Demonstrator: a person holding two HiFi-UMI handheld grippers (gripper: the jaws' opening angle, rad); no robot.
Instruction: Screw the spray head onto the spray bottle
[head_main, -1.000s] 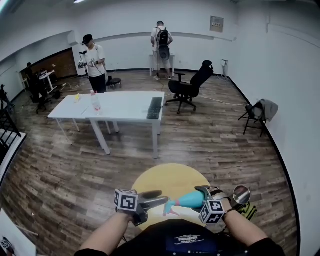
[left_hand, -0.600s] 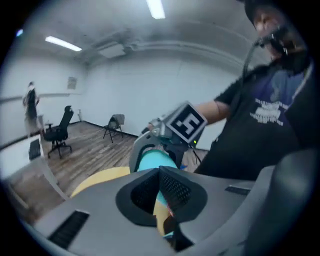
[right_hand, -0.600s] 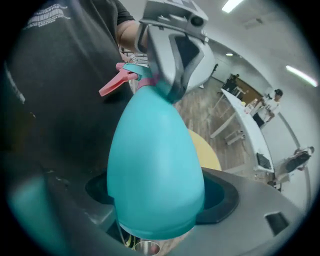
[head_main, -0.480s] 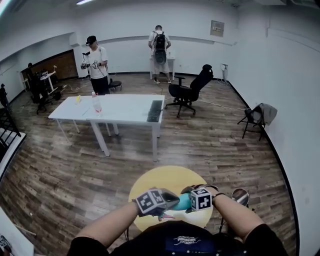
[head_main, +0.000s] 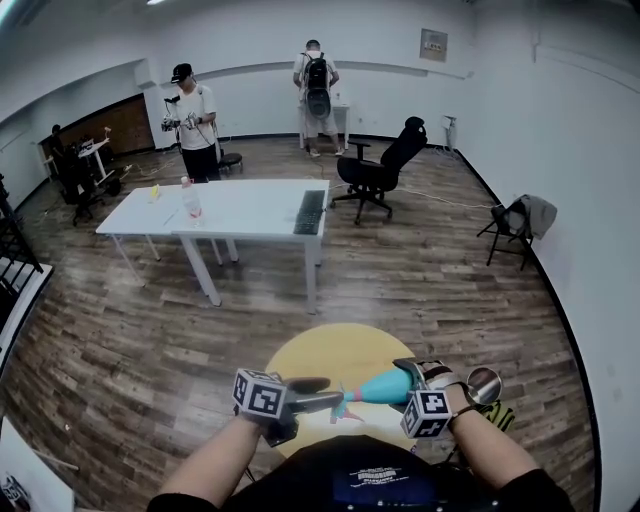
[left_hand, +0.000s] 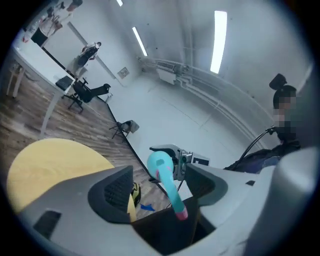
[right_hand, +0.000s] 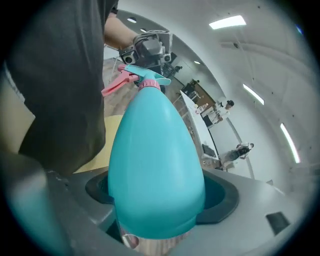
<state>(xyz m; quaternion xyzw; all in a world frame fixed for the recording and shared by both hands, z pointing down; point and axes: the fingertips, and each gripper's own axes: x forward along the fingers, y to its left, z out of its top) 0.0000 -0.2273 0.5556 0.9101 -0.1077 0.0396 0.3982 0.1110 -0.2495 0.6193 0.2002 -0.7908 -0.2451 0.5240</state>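
My right gripper (head_main: 405, 380) is shut on the teal spray bottle (head_main: 380, 390), held nearly level over the round yellow table (head_main: 330, 350), neck pointing left. In the right gripper view the bottle (right_hand: 155, 165) fills the space between both jaws. The spray head (right_hand: 142, 80), teal with a pink trigger and collar, sits on the bottle's neck. My left gripper (head_main: 320, 395) is just left of it, and its jaws have just been opening. In the left gripper view the spray head (left_hand: 172, 192) lies between the wide-apart jaws, with no pad touching it.
A long white table (head_main: 240, 210) with a keyboard and a bottle stands mid-room. Behind it are a black office chair (head_main: 385, 165) and two standing people (head_main: 195, 120). A draped folding chair (head_main: 520, 220) is by the right wall. A small round mirror (head_main: 483, 385) is near my right hand.
Half a second ago the two grippers were close together at the spray head. Now the left gripper has drawn back to the left with its jaws apart, and the right has shifted right.
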